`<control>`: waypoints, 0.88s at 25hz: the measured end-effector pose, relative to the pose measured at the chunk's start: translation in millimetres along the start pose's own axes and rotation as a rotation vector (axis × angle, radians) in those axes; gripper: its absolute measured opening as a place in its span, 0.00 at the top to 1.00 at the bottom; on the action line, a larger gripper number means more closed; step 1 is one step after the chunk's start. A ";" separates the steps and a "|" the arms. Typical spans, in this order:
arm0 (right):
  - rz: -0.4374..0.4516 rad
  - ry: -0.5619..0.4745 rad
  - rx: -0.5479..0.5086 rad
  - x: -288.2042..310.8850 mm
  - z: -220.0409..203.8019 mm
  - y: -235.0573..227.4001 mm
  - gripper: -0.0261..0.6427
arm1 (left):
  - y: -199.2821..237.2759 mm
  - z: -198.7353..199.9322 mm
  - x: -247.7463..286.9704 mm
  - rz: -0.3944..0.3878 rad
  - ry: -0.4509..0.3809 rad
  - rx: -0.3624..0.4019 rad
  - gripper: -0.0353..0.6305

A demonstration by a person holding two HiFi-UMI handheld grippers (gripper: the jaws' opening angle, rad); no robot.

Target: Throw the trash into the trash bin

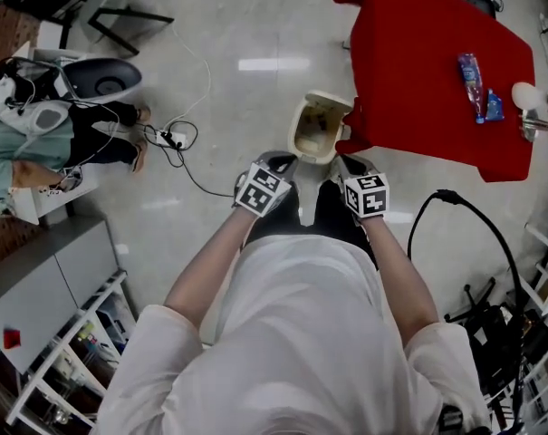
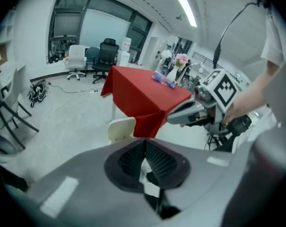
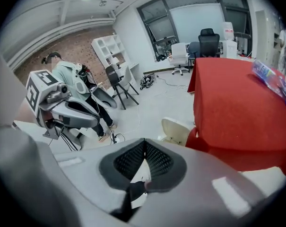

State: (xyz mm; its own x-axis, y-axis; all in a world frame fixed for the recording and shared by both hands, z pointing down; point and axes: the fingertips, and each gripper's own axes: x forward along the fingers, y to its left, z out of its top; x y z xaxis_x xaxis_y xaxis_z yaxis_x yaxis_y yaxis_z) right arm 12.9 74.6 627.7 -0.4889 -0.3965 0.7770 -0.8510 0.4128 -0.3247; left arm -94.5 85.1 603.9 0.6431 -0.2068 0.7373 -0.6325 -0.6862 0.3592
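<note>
- Facing a beige trash bin (image 1: 300, 127) on the floor, lid tipped up, opening uncovered, set just beside the near left corner of the red-draped table (image 1: 409, 71).
- Gripping nothing with the left gripper (image 2: 143, 143): jaws pressed together at the tips, only floor showing behind them.
- Likewise with the right gripper (image 3: 144, 143): jaws fully together, empty.
- Held side by side in front of a white shirt (image 1: 301, 333), both angled down toward the bin, near it but clear of it and of each other.
- Lying on the right part of the table: a bottle with a blue label (image 1: 471, 82), a small blue packet (image 1: 494, 105) just beside it, and a white rounded thing (image 1: 527, 95) nearer the right edge.
- Seated well to the left: a person in a pale green top (image 1: 20, 148).
- On the floor between that person and the bin: a power strip (image 1: 171, 138) with trailing cables.
- Far off by the windows: a black office chair (image 2: 105, 53) and a white one (image 2: 76, 58).
</note>
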 end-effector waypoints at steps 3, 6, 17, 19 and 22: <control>-0.005 -0.004 -0.019 -10.6 3.7 7.2 0.96 | 4.4 3.6 -6.9 0.006 -0.029 -0.062 0.94; 0.004 -0.013 -0.011 -14.5 10.0 13.3 0.96 | 10.5 6.7 -12.9 0.010 -0.031 -0.070 0.94; -0.031 -0.031 -0.056 -36.2 19.4 24.8 0.96 | -11.6 19.3 -27.1 -0.045 0.001 0.036 0.94; -0.039 -0.029 -0.054 -36.2 18.3 25.4 0.96 | -12.8 19.5 -27.8 -0.047 0.000 0.056 0.94; -0.060 -0.031 -0.054 -36.2 17.2 27.9 0.96 | -14.5 22.8 -32.0 -0.051 -0.014 0.078 0.94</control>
State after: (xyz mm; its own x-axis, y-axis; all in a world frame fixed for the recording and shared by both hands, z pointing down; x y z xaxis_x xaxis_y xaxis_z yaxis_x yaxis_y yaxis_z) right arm 3.5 86.3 581.3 -0.4440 -0.4466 0.7768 -0.8675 0.4312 -0.2479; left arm -96.1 85.8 562.0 0.6798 -0.1793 0.7112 -0.5634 -0.7484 0.3499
